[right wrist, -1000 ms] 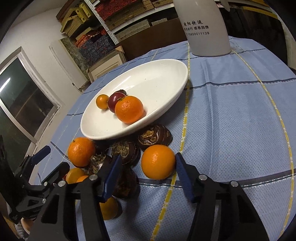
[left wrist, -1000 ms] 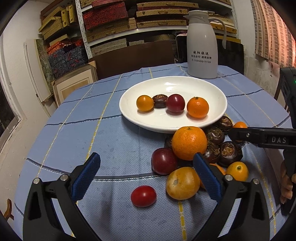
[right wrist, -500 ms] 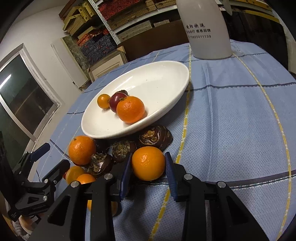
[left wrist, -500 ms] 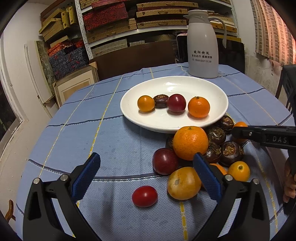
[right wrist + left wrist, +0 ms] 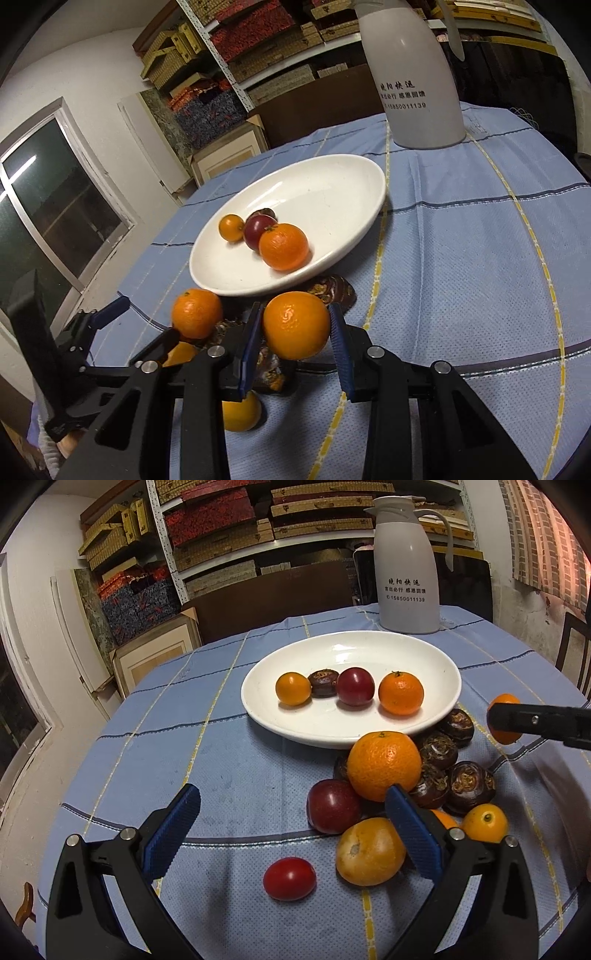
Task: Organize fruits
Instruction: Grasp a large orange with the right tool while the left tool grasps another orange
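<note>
On the round table under the blue checked tablecloth [image 5: 229, 760], a shallow white ceramic plate [image 5: 439, 657] sits mid-table with four pieces lined up in it: a small yellow-orange kumquat-like fruit [image 5: 293, 688], a dark brown water chestnut [image 5: 324, 682], a dark red plum [image 5: 355, 686] and a small orange tangerine [image 5: 401, 693]. Right gripper [image 5: 295, 328] is clamped on a round orange mandarin [image 5: 296, 325], blue pads touching both its sides, just in front of the plate's near rim; whether it sits on the cloth or is lifted, can't tell. In the left view that same gripper comes in from the right edge as a black bar with the mandarin partly hidden behind it. Left gripper [image 5: 291, 823] is spread wide, holding nothing, low over the cloth in front of the loose pile. Pile by the plate's near edge: a large orange mandarin [image 5: 384, 770] resting against a cluster of dark brown water chestnuts [image 5: 469, 786], a second dark red plum [image 5: 333, 806] touching it, a dull yellow-orange round fruit [image 5: 370, 851] just beside the plum, a small yellow kumquat [image 5: 484, 823] on the right. A red cherry tomato [image 5: 289, 878] lies apart from the pile, between the left fingers. A tall white thermos jug with printed text [image 5: 406, 568] stands behind the plate at the table's far edge.
</note>
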### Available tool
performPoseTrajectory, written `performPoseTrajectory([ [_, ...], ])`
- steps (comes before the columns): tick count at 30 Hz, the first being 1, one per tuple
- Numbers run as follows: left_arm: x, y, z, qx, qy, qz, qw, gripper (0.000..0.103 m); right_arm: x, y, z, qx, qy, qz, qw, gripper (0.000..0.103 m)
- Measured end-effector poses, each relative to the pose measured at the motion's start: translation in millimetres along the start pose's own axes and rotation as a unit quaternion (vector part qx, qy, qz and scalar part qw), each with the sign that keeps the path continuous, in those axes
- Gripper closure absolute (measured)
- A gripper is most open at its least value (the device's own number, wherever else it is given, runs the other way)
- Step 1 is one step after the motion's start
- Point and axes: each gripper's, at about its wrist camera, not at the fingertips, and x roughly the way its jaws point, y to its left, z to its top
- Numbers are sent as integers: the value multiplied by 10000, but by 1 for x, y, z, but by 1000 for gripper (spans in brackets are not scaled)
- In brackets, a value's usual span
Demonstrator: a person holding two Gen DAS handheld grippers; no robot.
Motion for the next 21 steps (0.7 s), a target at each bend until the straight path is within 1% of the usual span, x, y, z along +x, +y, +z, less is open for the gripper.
performPoseTrajectory([
  [2, -1, -2, 1, 27, -51, 21, 10000, 4, -3, 2, 1, 10, -35, 40, 10000, 67],
  [4, -4, -1, 2, -21, -114, -88, 9999, 4, -6, 2, 2, 30, -83, 74, 9999, 67],
  [5, -5, -1, 3, -65, -140, -191, 9997, 4, -7, 1, 2, 43, -101, 88, 9999, 67],
  [7, -8, 2, 3, -168, -156, -549, 9982, 4, -10, 1, 2, 67, -132, 94, 9998, 67],
  [9, -8, 2, 1, -199, -125, -718, 9971, 4, -11, -1, 2, 106, -140, 90, 9998, 67],
  [13, -6, -1, 3, -186, -120, -814, 9964, 4, -12, -2, 2, 165, -140, 118, 9997, 67],
  [16, 3, -6, 9, -182, -20, -939, 9954, 6, -13, -1, 2, 156, -158, 147, 9996, 67],
  [17, 8, -9, 12, -162, 43, -979, 9951, 8, -14, -1, 1, 158, -158, 150, 9996, 67],
  [18, 12, -11, 14, -153, 103, -1023, 9946, 24, -14, -1, 1, 164, -156, 153, 9996, 67],
  [19, 17, -12, 17, -159, 198, -1149, 9931, 36, -14, -1, 1, 168, -155, 145, 9996, 67],
  [20, 25, -15, 20, -221, 357, -1398, 9893, 42, -13, -2, 1, 181, -148, 142, 9996, 67],
  [21, 29, -16, 21, -275, 416, -1556, 9866, 50, -13, -2, 1, 193, -140, 142, 9996, 67],
])
